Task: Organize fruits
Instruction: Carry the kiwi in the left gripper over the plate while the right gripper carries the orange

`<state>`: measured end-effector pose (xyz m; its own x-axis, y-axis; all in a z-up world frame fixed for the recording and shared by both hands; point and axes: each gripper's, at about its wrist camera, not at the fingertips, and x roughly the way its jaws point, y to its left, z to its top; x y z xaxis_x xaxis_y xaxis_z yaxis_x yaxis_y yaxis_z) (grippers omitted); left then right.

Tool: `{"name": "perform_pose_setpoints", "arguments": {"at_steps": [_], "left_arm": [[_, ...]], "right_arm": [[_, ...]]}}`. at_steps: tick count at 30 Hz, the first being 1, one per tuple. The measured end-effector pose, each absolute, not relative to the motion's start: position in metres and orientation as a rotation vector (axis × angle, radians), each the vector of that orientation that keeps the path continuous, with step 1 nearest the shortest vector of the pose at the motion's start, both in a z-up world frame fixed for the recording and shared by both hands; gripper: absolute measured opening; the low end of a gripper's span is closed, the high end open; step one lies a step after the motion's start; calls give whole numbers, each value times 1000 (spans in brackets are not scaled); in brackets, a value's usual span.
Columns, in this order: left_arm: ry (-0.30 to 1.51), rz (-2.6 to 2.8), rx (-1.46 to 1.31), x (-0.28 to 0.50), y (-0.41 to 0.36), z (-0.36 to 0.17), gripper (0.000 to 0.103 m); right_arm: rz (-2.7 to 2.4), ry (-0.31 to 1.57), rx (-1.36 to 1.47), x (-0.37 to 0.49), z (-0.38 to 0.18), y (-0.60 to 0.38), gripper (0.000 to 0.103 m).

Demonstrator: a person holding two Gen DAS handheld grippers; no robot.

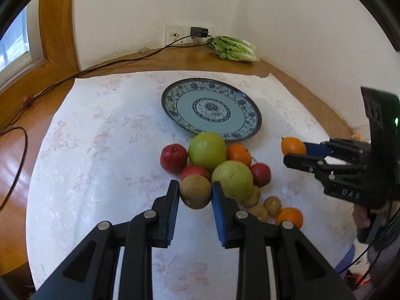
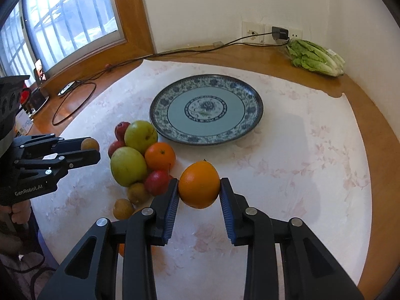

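Meanwhile I hold two fruits clear of the heap at once: my left gripper (image 1: 195, 192) has its jaws nearly closed on a small brown fruit (image 1: 195, 191), pinched at its sides by the blue pads, while my right gripper (image 2: 199, 190) clamps an orange (image 2: 199, 184) the same way, its jaws a little wider for the rounder load. Both catches hang above the cloth-covered worktop (image 2: 300, 175), just short of the blue-and-white plate (image 2: 160, 115), which lies bare at the far middle and is, I judge, where they belong. Left of the orange the remaining fruit pile (image 2: 140, 155) sits bunched against the plate's near rim. Lettering on the left gripper's body reads "GenRobot.AI"; a bagged lettuce (image 2: 315, 58) rests at the far right by the wall socket (image 2: 252, 33)
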<state>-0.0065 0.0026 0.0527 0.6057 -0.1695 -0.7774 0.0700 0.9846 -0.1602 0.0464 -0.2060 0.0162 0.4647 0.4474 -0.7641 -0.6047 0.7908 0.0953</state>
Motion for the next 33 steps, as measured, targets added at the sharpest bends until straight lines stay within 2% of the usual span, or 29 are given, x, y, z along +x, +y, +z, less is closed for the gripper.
{"name": "perform_pose_setpoints", "arguments": {"at_steps": [17, 33], "left_arm": [[871, -118, -121, 35, 7, 80, 27], [884, -112, -101, 79, -1, 73, 27]], "right_arm": [[619, 817, -101, 70, 46, -211, 34], [610, 839, -72, 102, 42, -195, 34]]}}
